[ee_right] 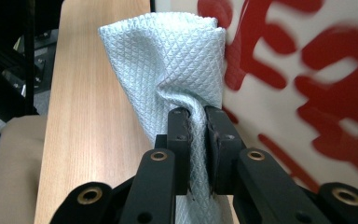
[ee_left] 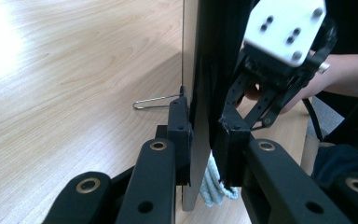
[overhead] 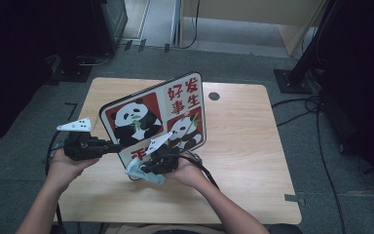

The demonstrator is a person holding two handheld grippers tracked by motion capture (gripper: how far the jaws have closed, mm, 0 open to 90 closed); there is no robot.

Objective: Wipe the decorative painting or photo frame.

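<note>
My left gripper (overhead: 111, 145) clamps the panda board's (overhead: 151, 114) left edge, holding it upright on the desk (overhead: 243, 141). My right gripper (ee_right: 196, 116) pinches the pale blue cloth (ee_right: 168, 56) against the board's lower front. To wipe well, I'd keep the board steady, press the cloth flat and sweep in even, overlapping strokes.

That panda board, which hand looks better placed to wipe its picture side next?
The right. Its right gripper is shut on the pale cloth, right against the panda board. The left gripper is clamped on the board's edge, holding it up.
</note>
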